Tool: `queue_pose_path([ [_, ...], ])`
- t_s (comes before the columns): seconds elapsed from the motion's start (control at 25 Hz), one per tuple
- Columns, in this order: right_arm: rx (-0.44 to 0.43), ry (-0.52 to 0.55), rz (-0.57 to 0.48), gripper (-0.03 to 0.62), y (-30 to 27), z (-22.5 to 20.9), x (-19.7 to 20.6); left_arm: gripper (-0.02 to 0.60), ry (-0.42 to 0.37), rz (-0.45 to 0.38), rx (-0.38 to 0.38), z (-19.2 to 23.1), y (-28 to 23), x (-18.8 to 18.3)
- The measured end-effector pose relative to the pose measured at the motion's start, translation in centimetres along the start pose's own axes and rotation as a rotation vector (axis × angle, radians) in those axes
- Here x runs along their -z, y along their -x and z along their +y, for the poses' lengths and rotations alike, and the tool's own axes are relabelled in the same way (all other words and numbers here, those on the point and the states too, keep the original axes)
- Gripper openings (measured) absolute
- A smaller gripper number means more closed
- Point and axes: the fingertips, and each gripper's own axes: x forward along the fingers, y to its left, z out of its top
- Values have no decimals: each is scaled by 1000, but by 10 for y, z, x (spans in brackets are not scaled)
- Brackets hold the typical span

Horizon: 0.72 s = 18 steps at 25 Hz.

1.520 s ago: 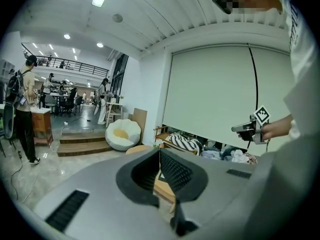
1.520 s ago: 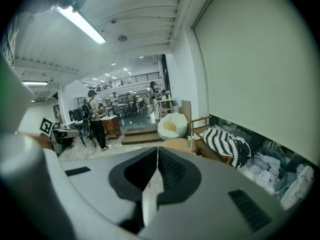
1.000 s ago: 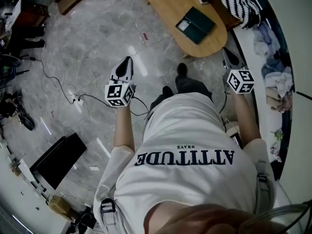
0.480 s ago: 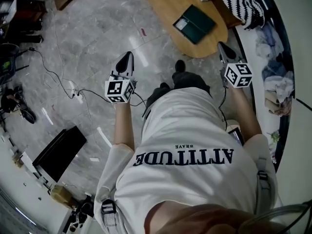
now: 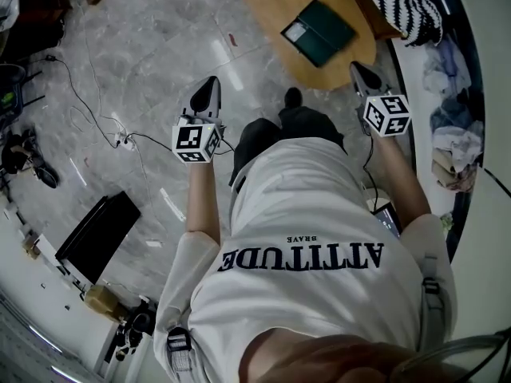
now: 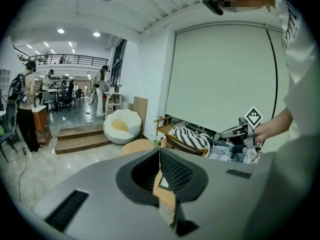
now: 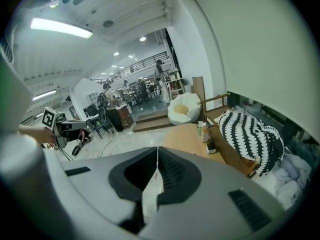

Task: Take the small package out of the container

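Left tool [image 5: 209, 88], right tool [image 5: 358, 72] both clenched, empty; dark green container [image 5: 321, 32] on wooden table [image 5: 267, 2], contents unclear.

The white T-shirt [image 5: 319, 206] carried the only readable words. "ATTITUDE" ran across its front in large dark capitals, upside down in the head view, and a smaller "BRAVE" sat just above it in that view. Ahead of the T-shirt, the cubes on the left gripper [image 5: 211, 82] and the right gripper [image 5: 356, 68] bore black-and-white square marker patterns rather than letters.
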Motion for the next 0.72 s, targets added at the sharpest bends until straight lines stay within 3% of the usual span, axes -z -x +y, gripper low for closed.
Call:
queue_pose_path([
  [0.44, -17, 1, 63, 21, -32, -8, 5, 23, -13, 34, 30, 10, -34, -2],
  [0.72, 21, -20, 95, 21, -64, -2, 2, 23, -25, 63, 96, 41, -63, -3],
])
